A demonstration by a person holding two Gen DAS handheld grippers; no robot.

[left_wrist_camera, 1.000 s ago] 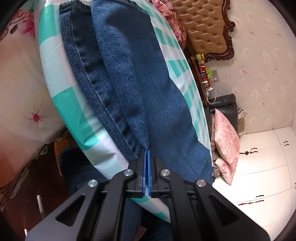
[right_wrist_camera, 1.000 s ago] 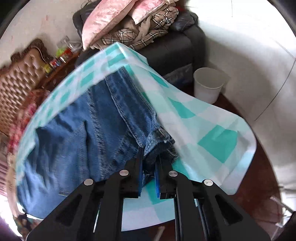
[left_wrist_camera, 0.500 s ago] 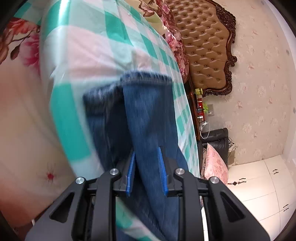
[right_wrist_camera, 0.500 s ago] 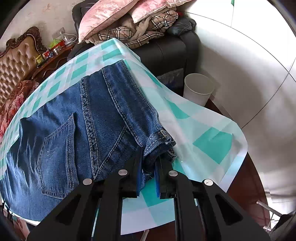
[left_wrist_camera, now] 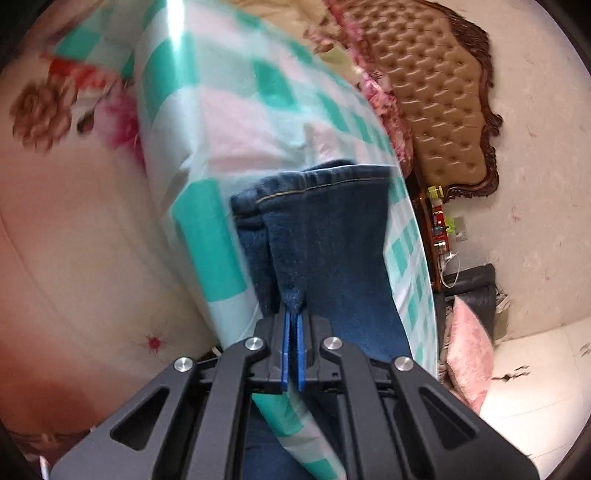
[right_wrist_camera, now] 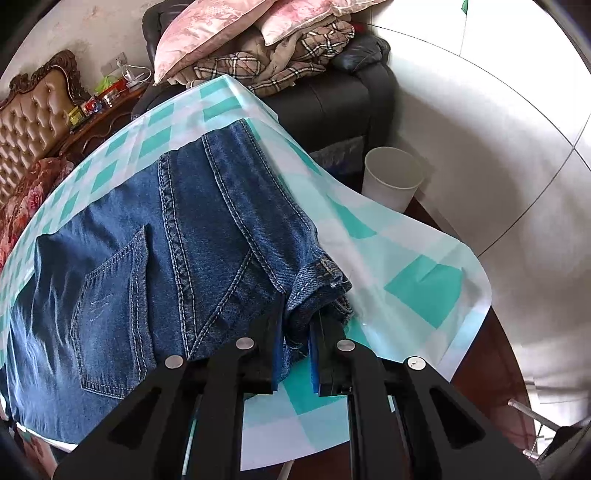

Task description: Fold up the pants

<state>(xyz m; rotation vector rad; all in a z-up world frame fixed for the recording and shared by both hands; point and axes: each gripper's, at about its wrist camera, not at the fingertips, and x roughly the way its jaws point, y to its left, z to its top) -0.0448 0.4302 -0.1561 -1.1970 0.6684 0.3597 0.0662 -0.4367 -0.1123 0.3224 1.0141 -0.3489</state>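
Blue jeans (right_wrist_camera: 166, 240) lie across a table under a green-and-white checked cloth (right_wrist_camera: 417, 288), back pocket (right_wrist_camera: 107, 306) facing up. My right gripper (right_wrist_camera: 297, 332) is shut on the bunched waistband corner (right_wrist_camera: 321, 273) near the table's edge. In the left wrist view the folded legs (left_wrist_camera: 332, 240) run away from me to the hem (left_wrist_camera: 325, 177). My left gripper (left_wrist_camera: 293, 317) is closing its jaws, and the blue pads (left_wrist_camera: 285, 339) pinch a small fold of denim at the leg's side edge, a short way back from the hem.
A white bin (right_wrist_camera: 391, 177) stands on the floor beyond the table, beside a black armchair (right_wrist_camera: 332, 107) piled with pink pillows (right_wrist_camera: 207, 33) and a plaid blanket. A tufted brown headboard (left_wrist_camera: 436, 110) and a floral bedspread (left_wrist_camera: 74, 221) flank the table at the leg end.
My left gripper left its hold farther up the leg, slid toward the hem with its jaws apart, then shut again on a fold of denim. My right gripper kept its grip on the waistband.
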